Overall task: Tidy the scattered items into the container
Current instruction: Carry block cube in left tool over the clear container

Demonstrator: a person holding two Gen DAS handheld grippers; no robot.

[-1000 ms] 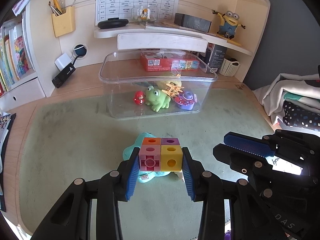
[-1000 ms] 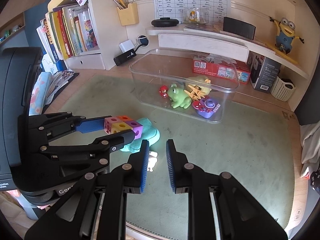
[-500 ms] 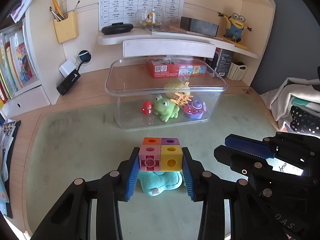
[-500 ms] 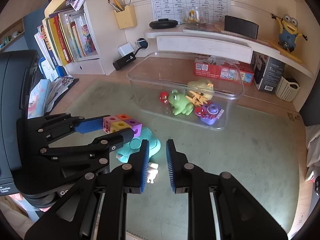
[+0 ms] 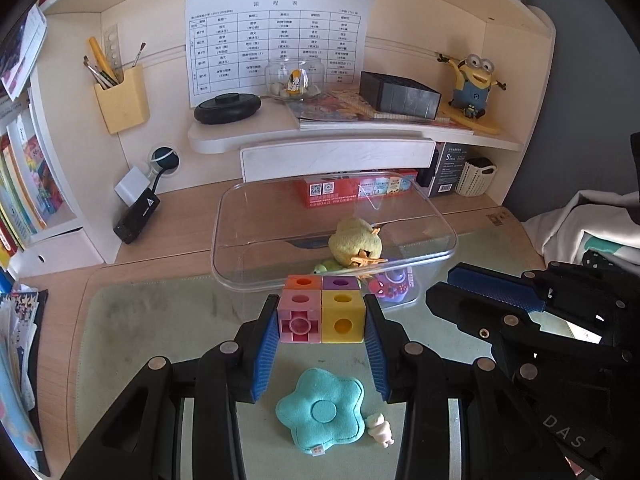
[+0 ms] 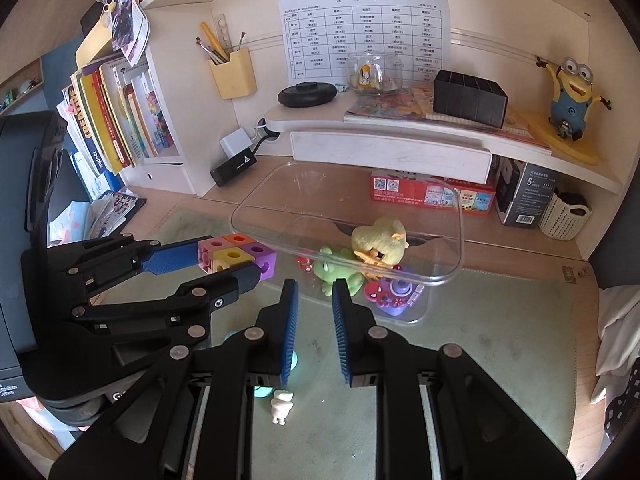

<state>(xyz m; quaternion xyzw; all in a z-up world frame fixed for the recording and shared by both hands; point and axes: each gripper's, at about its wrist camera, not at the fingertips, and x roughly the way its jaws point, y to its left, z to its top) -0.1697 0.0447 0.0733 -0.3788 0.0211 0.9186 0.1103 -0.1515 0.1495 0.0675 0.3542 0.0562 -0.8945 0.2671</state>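
Far left, books (image 6: 116, 120) on a shelf, yellow pen cup (image 5: 122, 100) on the back wall. My left tool (image 5: 322, 320) is clamped on the cube block (image 5: 322, 308), pink and yellow faces toward me, orange and purple behind; pads press both sides and the block is held off the green mat (image 5: 160, 320), right at the near wall of the clear bin (image 5: 248, 280). From the right wrist view the same block (image 6: 236, 256) sits just left of the bin's near-left corner (image 6: 240, 224). Below it on the mat lies a teal star cushion (image 5: 322, 410), with a small white figure (image 5: 380, 430) touching its right edge; both outside the bin. Inside the bin: yellow plush (image 6: 380, 240), green frog (image 6: 336, 274), small red toy (image 6: 305, 262), purple toy (image 6: 394, 294), orange sticks on the plush. My right tool (image 6: 314, 332) is closed as far as it goes and holds nothing, a narrow gap between the blue pads, hovering over the mat near the bin's front. Far right on the shelf, a minion figure (image 5: 474, 80); folded clothes (image 5: 584, 232) right of the tabletop.
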